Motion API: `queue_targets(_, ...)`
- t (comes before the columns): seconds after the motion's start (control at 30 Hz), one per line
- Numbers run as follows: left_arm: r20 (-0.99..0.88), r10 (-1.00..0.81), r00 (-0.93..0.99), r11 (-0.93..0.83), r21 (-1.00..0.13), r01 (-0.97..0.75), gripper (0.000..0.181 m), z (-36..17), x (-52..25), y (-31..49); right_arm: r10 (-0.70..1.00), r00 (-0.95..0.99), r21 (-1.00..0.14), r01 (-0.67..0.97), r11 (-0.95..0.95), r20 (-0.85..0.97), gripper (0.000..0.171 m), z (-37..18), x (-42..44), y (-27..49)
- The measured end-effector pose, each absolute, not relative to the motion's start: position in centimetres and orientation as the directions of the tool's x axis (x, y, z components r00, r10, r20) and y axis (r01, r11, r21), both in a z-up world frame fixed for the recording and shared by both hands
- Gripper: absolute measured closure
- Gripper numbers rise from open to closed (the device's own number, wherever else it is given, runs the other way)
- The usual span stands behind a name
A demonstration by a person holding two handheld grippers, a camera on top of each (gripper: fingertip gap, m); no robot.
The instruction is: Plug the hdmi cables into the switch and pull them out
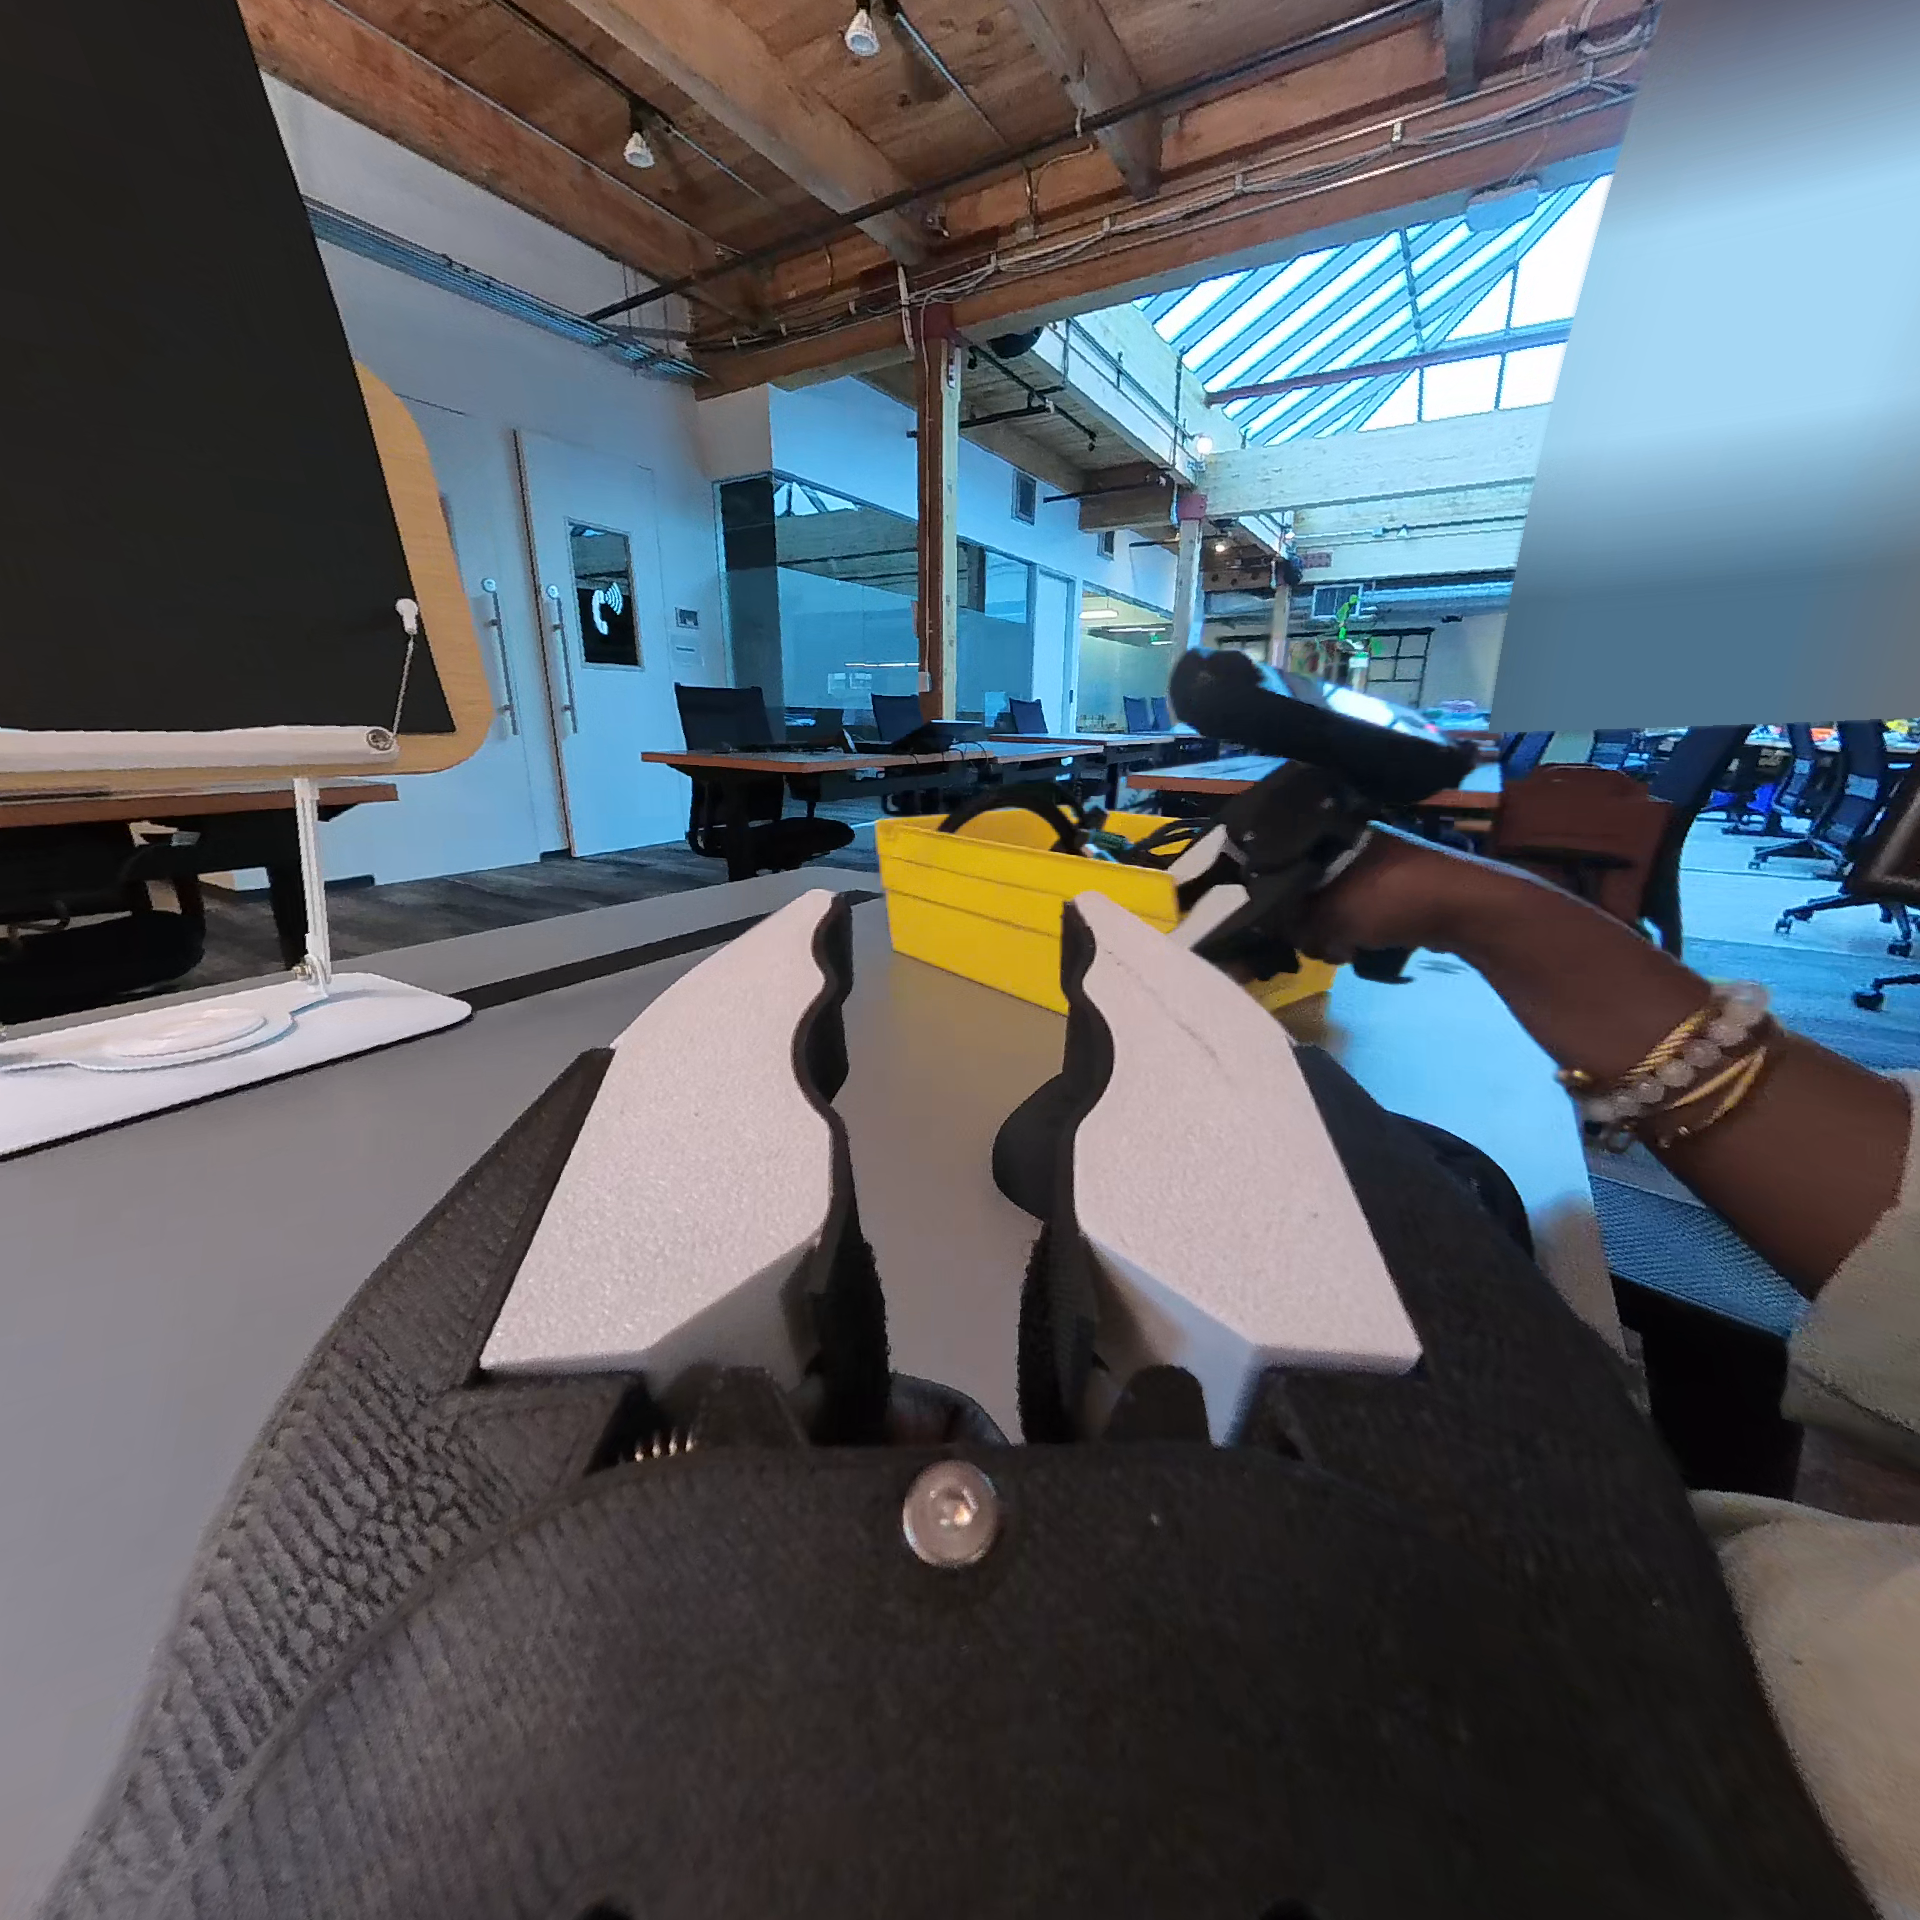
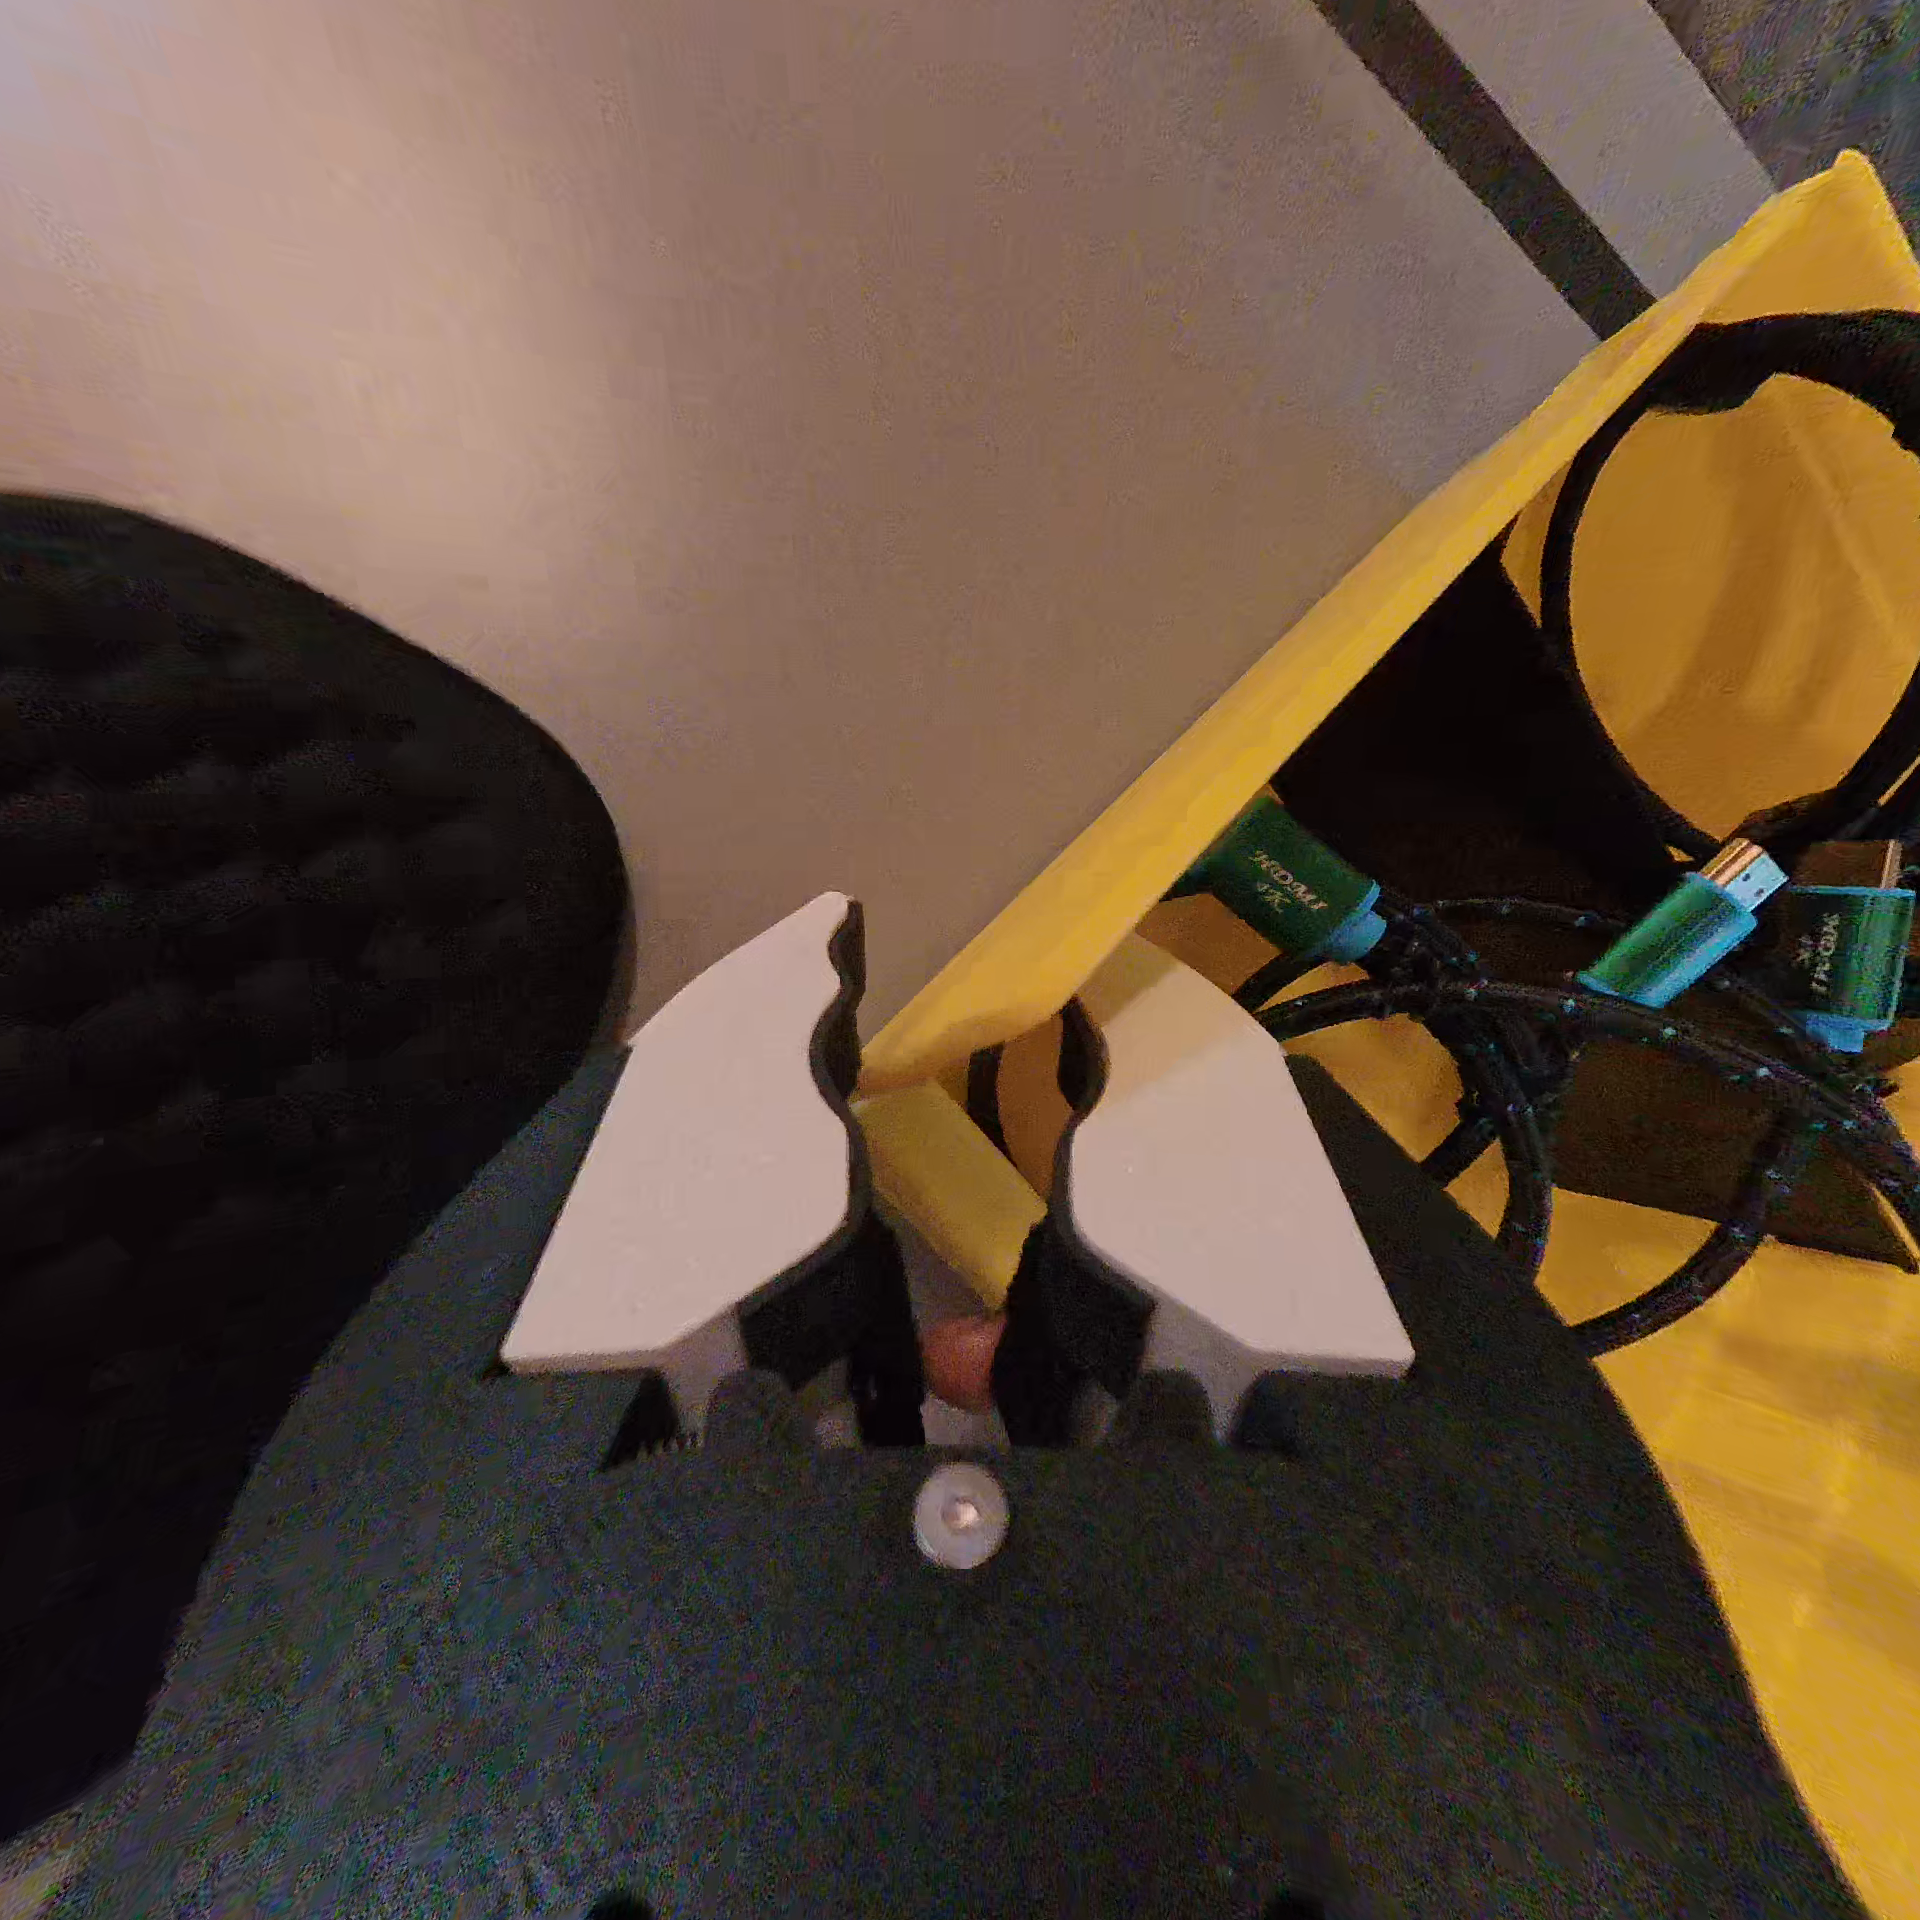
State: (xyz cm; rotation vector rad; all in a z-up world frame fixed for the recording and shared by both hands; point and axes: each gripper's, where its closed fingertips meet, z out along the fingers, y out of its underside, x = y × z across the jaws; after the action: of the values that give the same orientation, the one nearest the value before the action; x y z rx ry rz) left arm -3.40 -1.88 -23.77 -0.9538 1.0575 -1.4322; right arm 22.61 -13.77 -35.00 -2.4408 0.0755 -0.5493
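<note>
**Right claw at the bin corner, left claw idle**

We see the left claw (image 1: 956, 935) low over the grey surface (image 1: 260, 1299), its white fingers (image 1: 717, 1101) spread with nothing between them. Ahead of it stands the yellow bin (image 1: 997, 914), with black cable loops showing above the rim.

The right claw (image 2: 961, 997) tilts down at the bin (image 2: 1195, 831) from above. Its fingers (image 2: 717, 1143) are spread and straddle the bin's near corner: one outside the wall, one inside. We cannot tell whether either pad touches the wall. In the left wrist view a hand (image 1: 1423, 904) holds that claw (image 1: 1205, 894) at the bin's right end.

Inside the bin lie the cables (image 2: 1507, 1060), black braided, tangled in loops. Three green plugs show: one (image 2: 1288, 894) against the near wall, one (image 2: 1683, 935) with its metal tip up, one (image 2: 1849, 956) at the edge of view. A flat dark box (image 2: 1714, 1153) lies under the cables; we cannot tell if it is the switch.

A white stand (image 1: 208, 1029) sits to the left on the surface.
</note>
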Motion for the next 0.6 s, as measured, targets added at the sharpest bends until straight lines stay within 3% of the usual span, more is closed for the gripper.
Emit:
queue_targets(0.37, -0.062, -0.992, -0.108, 0.025, -0.949, 0.314, 0.143, -23.3, -3.7, -2.4, -0.036, 0.917, -0.513, 0.189, -0.837, 0.396, 0.132, -35.1, 17.3, -2.0)
queue_targets(0.5, -0.114, -0.992, 0.051, 0.123, -0.830, 0.544, 0.146, -19.7, -6.7, -1.2, 0.038, 0.936, -0.551, 0.238, -0.800, 0.349, 0.129, -34.8, 12.6, 2.1)
queue_targets(0.6, -0.052, -0.994, 0.092, 0.100, -0.739, 0.666, 0.148, -18.1, -9.2, 0.0, 0.092, 0.932, -0.560, 0.287, -0.777, 0.351, 0.130, -34.8, 9.6, 4.7)
